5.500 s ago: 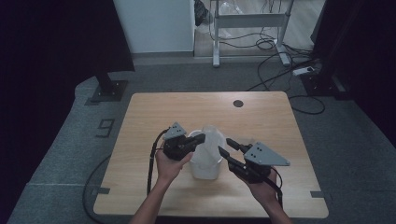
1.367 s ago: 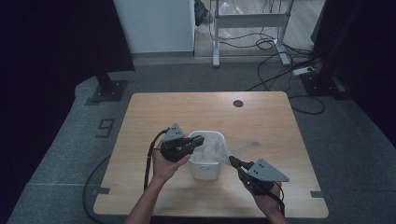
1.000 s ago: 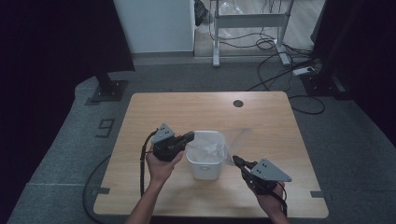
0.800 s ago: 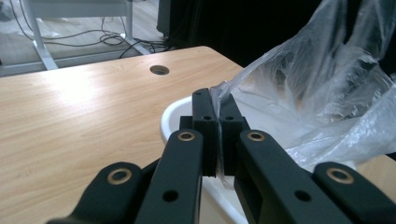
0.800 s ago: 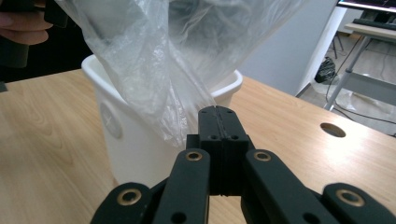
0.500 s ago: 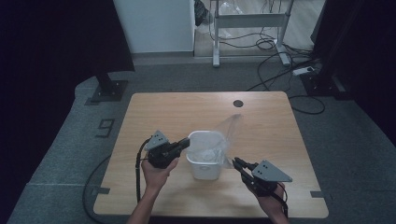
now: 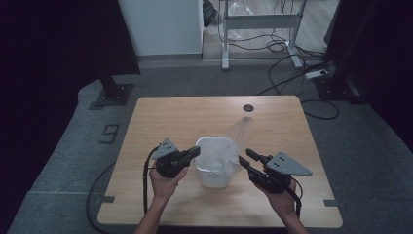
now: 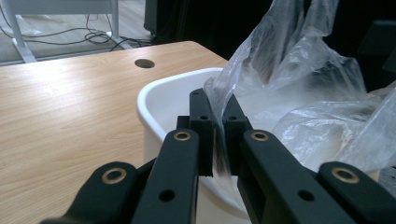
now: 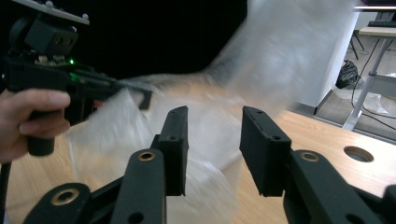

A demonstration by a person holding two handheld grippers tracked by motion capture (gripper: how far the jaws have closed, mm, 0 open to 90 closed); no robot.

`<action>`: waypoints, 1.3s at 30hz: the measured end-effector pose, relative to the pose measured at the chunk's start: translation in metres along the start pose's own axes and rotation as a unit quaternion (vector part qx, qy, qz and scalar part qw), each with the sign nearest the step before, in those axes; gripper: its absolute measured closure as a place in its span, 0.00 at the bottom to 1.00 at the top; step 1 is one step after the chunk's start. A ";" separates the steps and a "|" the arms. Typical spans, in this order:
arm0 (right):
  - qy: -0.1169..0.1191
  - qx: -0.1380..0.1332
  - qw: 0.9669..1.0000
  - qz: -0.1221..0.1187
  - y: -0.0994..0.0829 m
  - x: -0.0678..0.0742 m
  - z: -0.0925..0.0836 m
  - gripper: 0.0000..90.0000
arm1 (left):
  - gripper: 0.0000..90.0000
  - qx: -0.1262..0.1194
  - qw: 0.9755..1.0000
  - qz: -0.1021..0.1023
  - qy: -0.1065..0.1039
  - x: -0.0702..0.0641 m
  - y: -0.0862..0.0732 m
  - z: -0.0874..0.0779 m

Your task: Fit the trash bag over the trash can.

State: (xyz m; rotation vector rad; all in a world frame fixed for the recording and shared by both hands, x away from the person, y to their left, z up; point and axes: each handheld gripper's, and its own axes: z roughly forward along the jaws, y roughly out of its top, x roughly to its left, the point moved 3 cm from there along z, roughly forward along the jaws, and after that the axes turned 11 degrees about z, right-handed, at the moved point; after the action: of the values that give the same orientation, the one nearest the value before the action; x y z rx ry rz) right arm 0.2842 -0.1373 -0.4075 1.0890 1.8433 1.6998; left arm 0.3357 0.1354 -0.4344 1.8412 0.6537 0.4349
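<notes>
clear crinkled plastic bag (image 7: 233,146) draped in white plastic bin (image 7: 214,170) near table's (image 7: 160,117) front edge | left gripper (image 8: 215,135) clamped on bag edge at bin's left rim | right gripper (image 9: 212,149) held open beside the bin's right, bag ahead

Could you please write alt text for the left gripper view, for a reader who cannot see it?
The left claw is shut on a fold of clear plastic bag, pinching it at the near rim of a white bin. The bag billows up out of the bin, which stands on a wooden table with a round hole.
</notes>
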 end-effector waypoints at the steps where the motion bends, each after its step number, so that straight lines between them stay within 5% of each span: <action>1: -0.001 0.005 1.000 -0.008 0.003 0.007 0.007 0.68 | 0.97 0.000 1.000 0.001 -0.001 -0.001 0.000 0.000; 4: -0.006 0.010 1.000 -0.014 0.004 0.011 0.015 0.67 | 0.97 -0.001 1.000 0.003 -0.004 -0.003 0.000 0.001; 10: -0.001 0.022 1.000 0.013 0.001 0.016 0.030 0.64 | 0.97 -0.001 1.000 0.004 -0.008 -0.006 -0.001 0.002; 21: 0.001 0.038 0.999 -0.018 -0.001 0.035 0.040 0.64 | 0.97 -0.004 1.000 0.003 -0.010 -0.010 -0.002 0.004; 24: -0.005 0.051 0.999 -0.013 -0.006 0.032 0.048 0.71 | 0.97 -0.005 1.000 0.006 -0.012 -0.011 -0.002 0.004; 27: -0.013 0.040 0.999 -0.022 -0.012 0.027 0.048 0.96 | 0.97 -0.010 1.000 0.005 -0.010 -0.011 -0.002 0.001; 39: -0.048 0.012 0.999 0.002 -0.025 -0.003 0.026 0.99 | 0.99 -0.029 0.999 -0.015 0.010 0.001 -0.014 -0.012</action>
State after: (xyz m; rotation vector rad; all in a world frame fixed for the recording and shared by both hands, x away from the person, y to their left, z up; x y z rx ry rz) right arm 0.2987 -0.1215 -0.4372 1.1642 1.8078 1.6015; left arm 0.3266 0.1482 -0.4430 1.7719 0.6761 0.4486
